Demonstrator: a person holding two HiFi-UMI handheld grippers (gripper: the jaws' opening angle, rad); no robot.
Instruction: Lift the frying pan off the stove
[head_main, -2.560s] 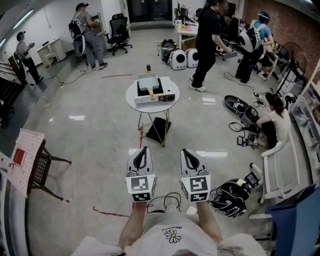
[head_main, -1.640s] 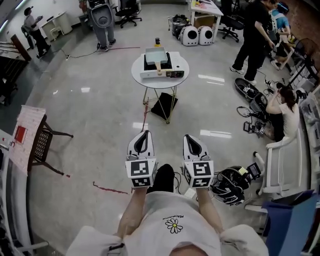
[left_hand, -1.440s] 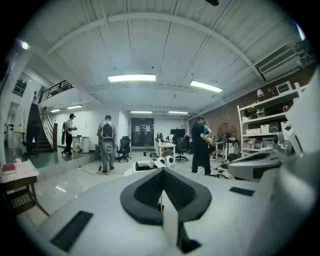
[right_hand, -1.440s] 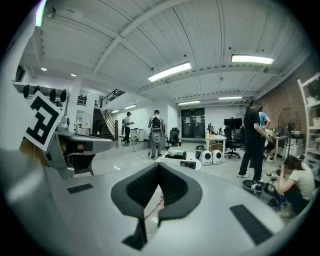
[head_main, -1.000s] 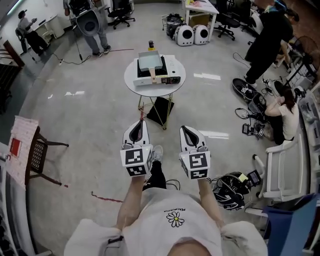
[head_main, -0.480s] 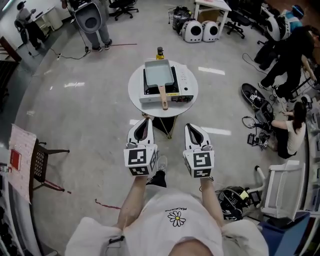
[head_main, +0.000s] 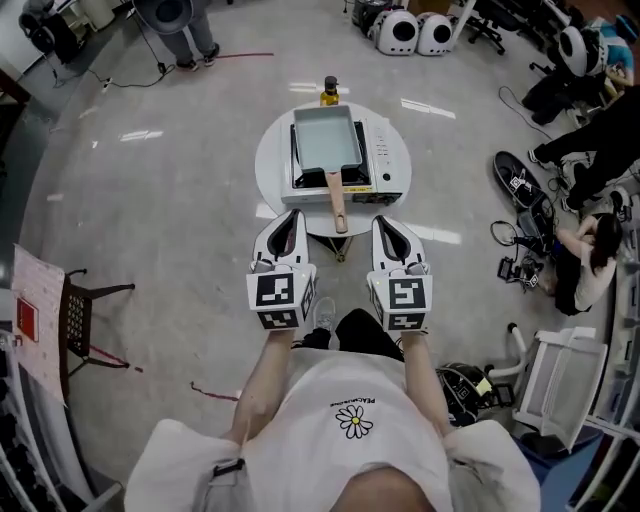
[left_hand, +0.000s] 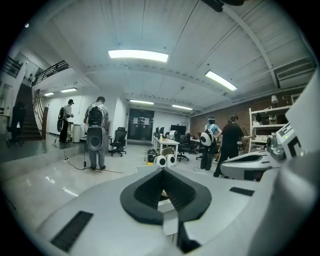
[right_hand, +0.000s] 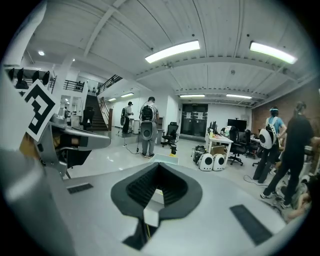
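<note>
A rectangular frying pan (head_main: 327, 139) with a pale inside sits on a white portable stove (head_main: 378, 160) on a small round white table (head_main: 268, 165). Its wooden handle (head_main: 338, 206) points toward me, past the table's near edge. My left gripper (head_main: 291, 215) and right gripper (head_main: 385, 222) are held side by side just short of the table, one on each side of the handle, apart from it. Both are shut and hold nothing. In the right gripper view the pan (right_hand: 164, 159) shows beyond the shut jaws.
A small bottle (head_main: 329, 91) stands at the table's far edge. A chair (head_main: 78, 312) with a paper on it stands to the left. On the right are a helmet (head_main: 462, 382), a white rack (head_main: 560, 372), cables and people (head_main: 590, 250).
I have walked up to the table, which has come from far ahead to just in front of the grippers. Both grippers have stayed shut and side by side.
</note>
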